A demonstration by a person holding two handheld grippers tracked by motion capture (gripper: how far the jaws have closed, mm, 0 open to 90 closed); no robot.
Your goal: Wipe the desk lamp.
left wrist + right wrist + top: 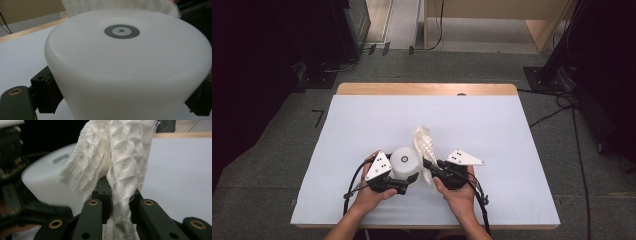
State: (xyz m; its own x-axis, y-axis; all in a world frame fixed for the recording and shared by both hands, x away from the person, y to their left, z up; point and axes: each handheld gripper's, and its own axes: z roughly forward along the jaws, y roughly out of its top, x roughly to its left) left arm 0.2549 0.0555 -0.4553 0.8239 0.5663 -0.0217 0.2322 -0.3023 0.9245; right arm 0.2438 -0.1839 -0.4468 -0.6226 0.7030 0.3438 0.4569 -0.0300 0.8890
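I see a wooden table (427, 89) on grey floor (272, 165), covered by a white sheet (377, 120). A white lamp (405, 161) stands on the sheet's near middle.

Evenly lit from overhead across the white table cover (362, 125), dark in the upper left and right corners of the high view. Soft and blurred up close on the white lamp (125, 70). Sharper on the waffle-weave cloth (125, 152), blurred at lower left.
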